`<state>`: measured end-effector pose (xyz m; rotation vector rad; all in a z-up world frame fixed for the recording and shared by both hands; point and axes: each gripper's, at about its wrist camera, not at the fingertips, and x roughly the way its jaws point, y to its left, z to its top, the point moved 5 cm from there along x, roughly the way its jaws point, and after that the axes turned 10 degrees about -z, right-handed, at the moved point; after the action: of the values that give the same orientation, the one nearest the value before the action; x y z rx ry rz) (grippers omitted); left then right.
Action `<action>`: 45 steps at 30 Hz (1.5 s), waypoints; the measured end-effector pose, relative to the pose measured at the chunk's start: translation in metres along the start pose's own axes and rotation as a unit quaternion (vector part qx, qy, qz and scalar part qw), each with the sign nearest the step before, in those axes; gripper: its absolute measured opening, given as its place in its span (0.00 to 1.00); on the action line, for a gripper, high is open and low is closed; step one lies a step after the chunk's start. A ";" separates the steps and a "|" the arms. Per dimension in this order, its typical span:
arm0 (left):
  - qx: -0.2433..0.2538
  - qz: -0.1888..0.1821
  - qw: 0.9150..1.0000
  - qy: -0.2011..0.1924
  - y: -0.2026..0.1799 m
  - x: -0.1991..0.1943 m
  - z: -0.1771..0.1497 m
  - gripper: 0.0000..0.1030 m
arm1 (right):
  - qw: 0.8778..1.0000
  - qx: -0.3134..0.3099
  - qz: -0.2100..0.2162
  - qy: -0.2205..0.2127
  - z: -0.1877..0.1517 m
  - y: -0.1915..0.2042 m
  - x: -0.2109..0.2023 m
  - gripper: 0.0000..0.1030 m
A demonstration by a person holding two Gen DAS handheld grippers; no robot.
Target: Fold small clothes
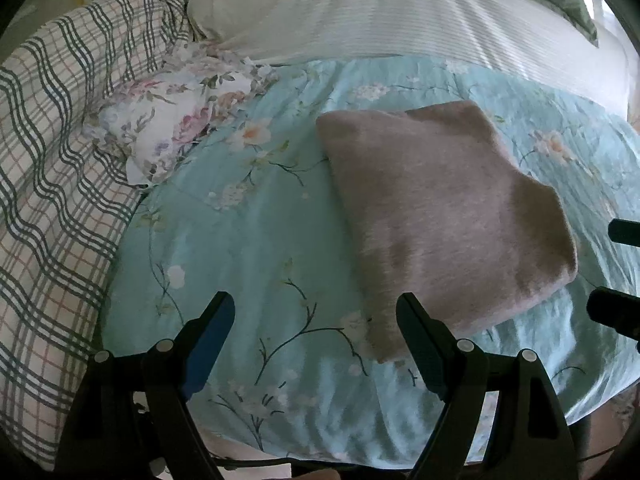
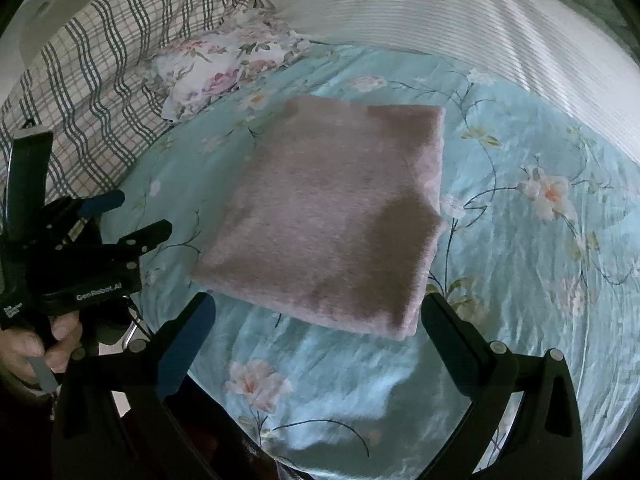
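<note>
Both grippers hang over the near edge of the bed (image 2: 520, 240), jaws spread wide and holding nothing. Left gripper (image 1: 316, 320) sits just off the near left corner of the cloth (image 2: 332, 216), right gripper (image 2: 316, 312) faces its near edge. The pinkish cloth lies flat on the teal sheet as a neat rectangle, so I'd say this one's pretty much folded. Farther left there's a crumpled floral piece (image 1: 176, 128) by the plaid blanket (image 1: 52, 160), probably next up. Striped pillow (image 1: 380, 8) at the far end.
</note>
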<state>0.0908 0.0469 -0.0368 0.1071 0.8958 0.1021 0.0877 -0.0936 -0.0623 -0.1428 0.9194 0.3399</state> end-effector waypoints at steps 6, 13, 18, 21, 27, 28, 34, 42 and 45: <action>-0.001 -0.008 1.000 0.005 -0.007 0.004 0.000 0.81 | 1.000 0.003 0.005 0.004 -0.003 -0.001 0.005 1.00; -0.006 -0.015 1.000 0.011 -0.008 0.010 0.002 0.81 | 1.000 0.013 0.007 0.012 -0.003 -0.010 0.012 1.00; -0.006 -0.015 1.000 0.011 -0.008 0.013 0.004 0.81 | 1.000 0.011 0.006 0.011 0.002 -0.012 0.013 1.00; -0.005 -0.015 1.000 0.012 -0.010 0.013 0.005 0.81 | 1.000 0.011 0.006 0.011 0.004 -0.013 0.015 1.00; -0.005 -0.020 1.000 0.013 -0.011 0.014 0.007 0.81 | 1.000 0.010 0.006 0.013 0.007 -0.015 0.018 1.00; -0.004 -0.019 1.000 0.013 -0.011 0.014 0.008 0.81 | 1.000 0.011 0.006 0.013 0.007 -0.015 0.018 1.00; -0.006 -0.019 1.000 0.014 -0.012 0.017 0.009 0.81 | 1.000 0.015 0.005 0.015 0.007 -0.014 0.019 1.00; -0.005 -0.022 1.000 0.016 -0.012 0.018 0.009 0.81 | 1.000 0.014 0.007 0.019 0.009 -0.015 0.024 1.00; -0.002 -0.024 1.000 0.016 -0.012 0.019 0.009 0.81 | 1.000 0.014 0.008 0.018 0.008 -0.015 0.024 1.00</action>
<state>0.1107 0.0368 -0.0476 0.0799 0.9300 0.0619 0.1124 -0.1001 -0.0773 -0.1166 0.9611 0.3392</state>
